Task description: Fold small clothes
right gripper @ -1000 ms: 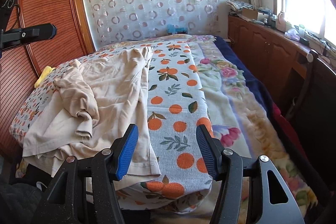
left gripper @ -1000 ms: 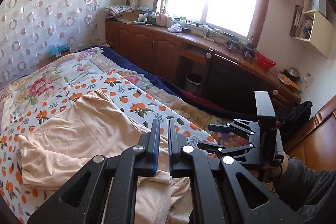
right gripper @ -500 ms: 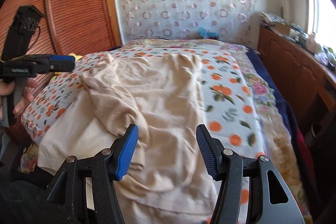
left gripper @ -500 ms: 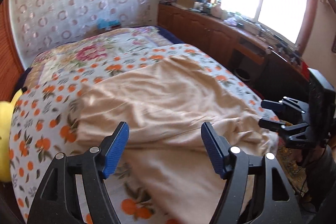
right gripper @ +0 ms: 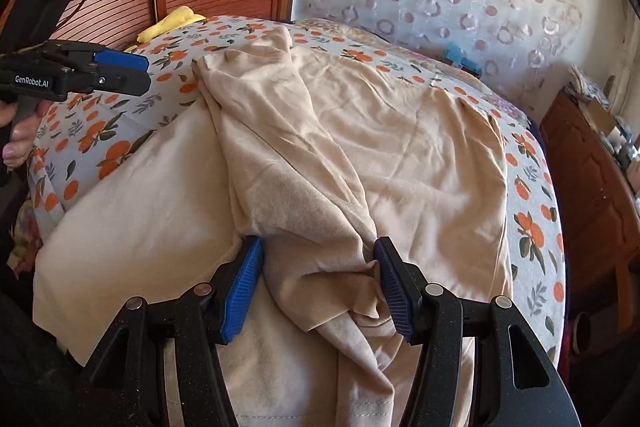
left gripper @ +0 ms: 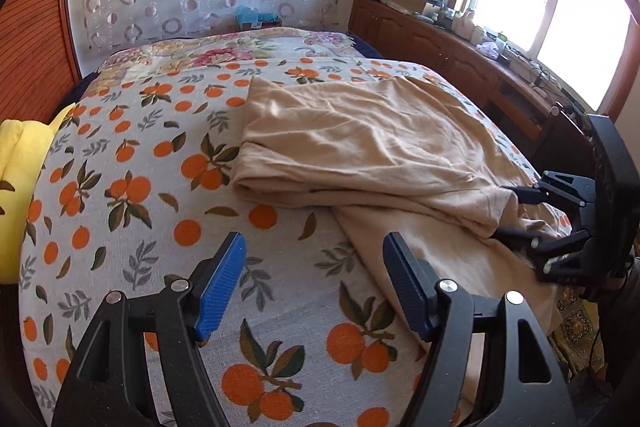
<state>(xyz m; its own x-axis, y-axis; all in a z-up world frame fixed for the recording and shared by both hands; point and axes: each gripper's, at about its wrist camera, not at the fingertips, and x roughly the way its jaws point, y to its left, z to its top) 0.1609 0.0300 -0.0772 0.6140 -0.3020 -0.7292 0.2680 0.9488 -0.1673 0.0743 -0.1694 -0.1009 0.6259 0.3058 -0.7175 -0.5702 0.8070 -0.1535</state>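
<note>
Close to the right gripper (right gripper: 318, 283), a bunched strip of the beige shirt (right gripper: 360, 147) now lies between its blue pads (right gripper: 242, 283). The jaws are spread wide and are not pinching yet. Half a second ago this gripper hung above the cloth; it has come down into it. So a grab looks close, likely to pull the bunched part flat or start a new fold.

Over on the left, the left gripper (left gripper: 312, 291) is spread too and holds nothing. A second ago it was pressed shut; it has let go and drawn back over the orange-print sheet (left gripper: 132, 187).

Farther off, the shirt lies half folded across the bed, toward the window side (left gripper: 560, 7).
</note>
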